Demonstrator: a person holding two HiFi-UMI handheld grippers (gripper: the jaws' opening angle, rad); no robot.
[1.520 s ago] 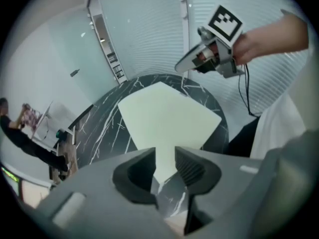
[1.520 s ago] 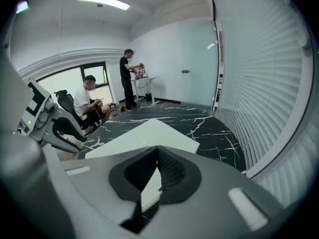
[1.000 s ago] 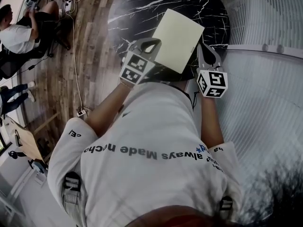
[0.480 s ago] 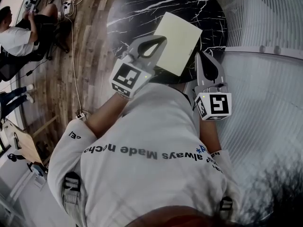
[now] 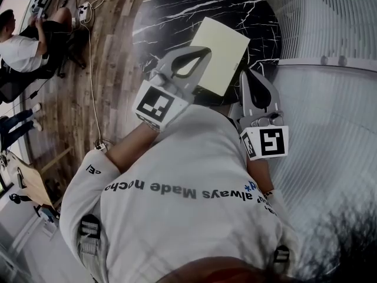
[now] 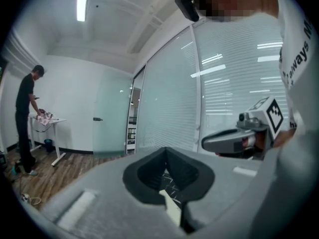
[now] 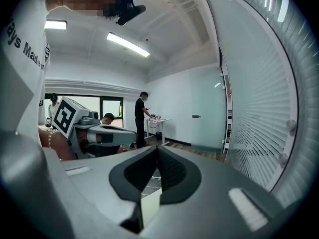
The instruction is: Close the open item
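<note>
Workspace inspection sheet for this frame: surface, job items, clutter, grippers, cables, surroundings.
Surface: round black marble table, white veining.
Job's things: pale yellow book lies flat on the table and looks closed.
Clutter: nothing seen on the table besides the book.
Grippers: left gripper and right gripper both have jaws together and hold nothing. They sit at the near edge of the table, one on each side of the book.
Cables: white cable runs along the wood floor from a power strip.
Surroundings: seated person at far left; glass wall with blinds on the right.
</note>
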